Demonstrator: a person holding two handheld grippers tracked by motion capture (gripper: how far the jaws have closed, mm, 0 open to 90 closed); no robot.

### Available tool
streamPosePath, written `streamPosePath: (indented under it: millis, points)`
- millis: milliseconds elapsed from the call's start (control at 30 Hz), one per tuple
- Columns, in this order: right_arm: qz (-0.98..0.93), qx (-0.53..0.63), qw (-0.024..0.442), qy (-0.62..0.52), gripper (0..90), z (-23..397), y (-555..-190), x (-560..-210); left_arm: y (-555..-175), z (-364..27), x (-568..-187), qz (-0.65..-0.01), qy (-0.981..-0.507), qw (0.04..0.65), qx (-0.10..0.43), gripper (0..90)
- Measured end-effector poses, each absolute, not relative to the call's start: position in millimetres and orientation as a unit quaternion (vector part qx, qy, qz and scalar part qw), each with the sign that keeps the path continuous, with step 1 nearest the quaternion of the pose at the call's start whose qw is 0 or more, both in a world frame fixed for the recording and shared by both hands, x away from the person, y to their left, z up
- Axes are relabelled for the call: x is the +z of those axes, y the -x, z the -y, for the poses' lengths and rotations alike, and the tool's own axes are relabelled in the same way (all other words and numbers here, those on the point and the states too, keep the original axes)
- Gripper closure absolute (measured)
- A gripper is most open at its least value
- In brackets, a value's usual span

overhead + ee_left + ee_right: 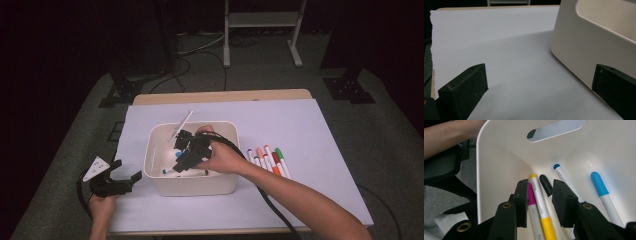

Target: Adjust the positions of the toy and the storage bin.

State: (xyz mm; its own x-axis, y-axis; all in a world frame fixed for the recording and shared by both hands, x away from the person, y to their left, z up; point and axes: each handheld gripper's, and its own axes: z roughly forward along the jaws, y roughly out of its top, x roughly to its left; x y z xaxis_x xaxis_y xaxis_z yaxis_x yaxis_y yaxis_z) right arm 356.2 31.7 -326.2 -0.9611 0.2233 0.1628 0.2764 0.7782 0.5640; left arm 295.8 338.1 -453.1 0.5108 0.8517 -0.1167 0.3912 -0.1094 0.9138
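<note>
A cream bin (192,187) stands on the white sheet. My right gripper (182,160) reaches down inside it. In the right gripper view its jaws (540,192) stand apart, open, with a yellow marker (544,220) lying loose between them on the bin's floor (499,170). A magenta marker (532,197) lies beside the yellow one. A black cap (546,184), a blue-tipped marker (564,177) and a light-blue-capped marker (599,183) lie further in. My left gripper (127,169) rests open on the sheet left of the bin (579,42), with nothing between its jaws (541,82).
Several coloured markers (267,160) lie in a row on the white sheet (300,125) right of the bin. A thin white pen (182,124) leans over the bin's far rim. A white frame (262,30) stands on the floor beyond the table.
</note>
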Motion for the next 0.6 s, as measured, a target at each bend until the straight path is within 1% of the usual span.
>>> streamPosePath:
  millis: [267,400,600]
  points:
    - [0.928,-0.340,0.034,0.148,60.0,5,-354,-304,-296,-338,-453,-0.438,-0.709,0.502,0.230,0.0]
    - [0.919,-0.358,0.022,0.162,57.8,30,-353,-293,-296,-338,-453,-0.439,-0.709,0.501,0.230,0.0]
    - [0.905,-0.378,0.001,0.194,57.3,74,-352,-284,-296,-337,-453,-0.439,-0.711,0.500,0.230,0.0]
